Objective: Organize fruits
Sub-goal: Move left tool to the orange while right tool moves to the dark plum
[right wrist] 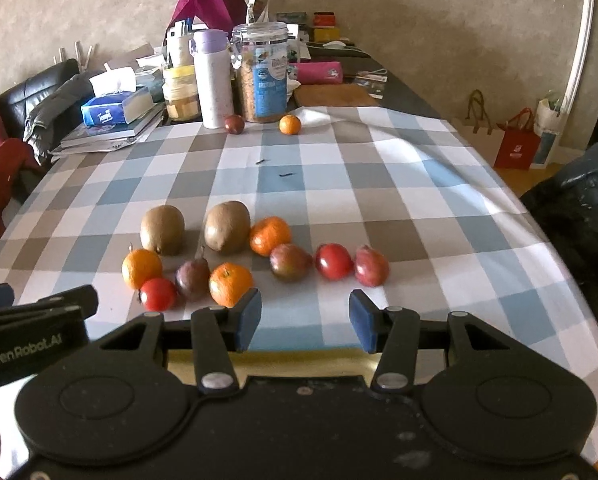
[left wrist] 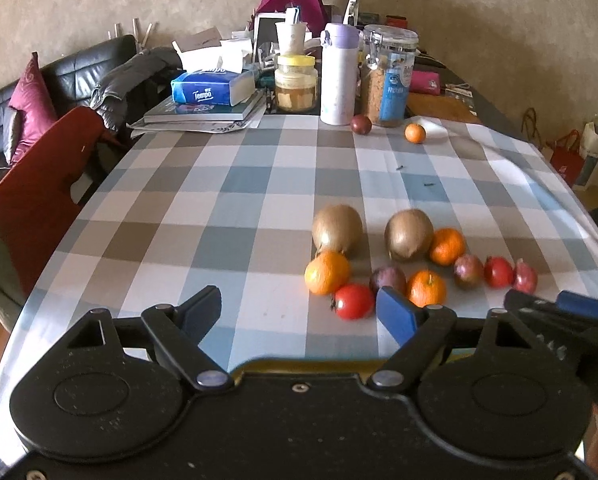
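On the checked desk [right wrist: 379, 184], two kiwis [right wrist: 162, 229], oranges [right wrist: 270, 235], and small red fruits [right wrist: 333, 261] are clustered near the front edge. Sorting is best begun with the outermost fruit, approached squarely so neighbours are not nudged. Both the left gripper [left wrist: 299, 312] and right gripper [right wrist: 305, 320] are held released, empty, angled downward before the cluster.

Far beyond the tongs, at the bench's back edge: Tempo tissue pack [left wrist: 213, 92] on books [left wrist: 205, 114], yellow-lidded jar [left wrist: 296, 84], white bottle [left wrist: 339, 76], clip-top jar [left wrist: 389, 76].
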`<state>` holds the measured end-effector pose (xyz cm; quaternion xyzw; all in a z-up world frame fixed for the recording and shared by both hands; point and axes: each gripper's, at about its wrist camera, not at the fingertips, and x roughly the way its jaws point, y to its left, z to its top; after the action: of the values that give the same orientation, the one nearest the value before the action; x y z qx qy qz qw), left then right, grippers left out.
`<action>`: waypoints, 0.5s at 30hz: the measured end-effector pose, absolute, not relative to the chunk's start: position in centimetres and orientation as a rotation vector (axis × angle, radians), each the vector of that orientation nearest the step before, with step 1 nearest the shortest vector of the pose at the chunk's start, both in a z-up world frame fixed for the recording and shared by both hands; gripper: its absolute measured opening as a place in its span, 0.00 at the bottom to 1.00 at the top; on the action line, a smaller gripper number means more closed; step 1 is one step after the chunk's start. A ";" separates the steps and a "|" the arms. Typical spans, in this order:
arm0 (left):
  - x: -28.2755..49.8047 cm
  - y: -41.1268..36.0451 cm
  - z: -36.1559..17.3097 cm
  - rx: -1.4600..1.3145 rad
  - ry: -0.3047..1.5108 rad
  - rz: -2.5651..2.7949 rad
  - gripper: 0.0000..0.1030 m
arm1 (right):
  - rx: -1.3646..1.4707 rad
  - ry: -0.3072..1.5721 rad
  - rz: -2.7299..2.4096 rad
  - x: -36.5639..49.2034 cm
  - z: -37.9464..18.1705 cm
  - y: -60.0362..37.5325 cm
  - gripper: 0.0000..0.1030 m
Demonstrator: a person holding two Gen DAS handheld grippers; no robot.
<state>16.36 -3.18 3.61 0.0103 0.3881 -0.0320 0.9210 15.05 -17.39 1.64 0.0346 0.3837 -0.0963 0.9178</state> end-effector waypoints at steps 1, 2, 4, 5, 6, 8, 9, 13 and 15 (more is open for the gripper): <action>16.7 -3.2 3.6 0.015 0.799 -0.066 0.82 | 0.079 0.789 -0.197 15.4 1.5 -17.4 0.50; 17.1 -3.2 3.6 0.009 0.800 -0.066 0.82 | 0.085 0.789 -0.195 15.9 1.4 -17.4 0.50; 18.0 -3.4 3.5 0.001 0.812 -0.062 0.82 | 0.098 0.792 -0.193 16.9 1.2 -17.4 0.50; 18.5 -3.4 3.3 -0.001 0.821 -0.061 0.82 | 0.105 0.794 -0.195 17.4 1.1 -17.4 0.50; 19.0 -3.5 3.1 -0.003 0.833 -0.061 0.82 | 0.112 0.796 -0.196 17.8 1.0 -17.5 0.50; 19.7 -3.7 2.8 -0.001 0.848 -0.056 0.82 | 0.132 0.797 -0.203 18.8 0.9 -17.9 0.50; 20.1 -3.8 2.6 0.002 0.853 -0.051 0.82 | 0.141 0.797 -0.209 19.2 0.7 -18.0 0.50; 21.3 -4.3 1.8 0.016 0.858 -0.041 0.82 | 0.156 0.798 -0.229 21.0 0.3 -18.6 0.50; 21.9 -4.5 1.4 0.015 0.865 -0.046 0.82 | 0.160 0.799 -0.230 21.7 0.0 -18.9 0.50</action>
<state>21.92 -4.51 1.41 0.0070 0.4192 -0.0222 0.9076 21.71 -18.91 0.02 0.0775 0.3874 -0.1115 0.9118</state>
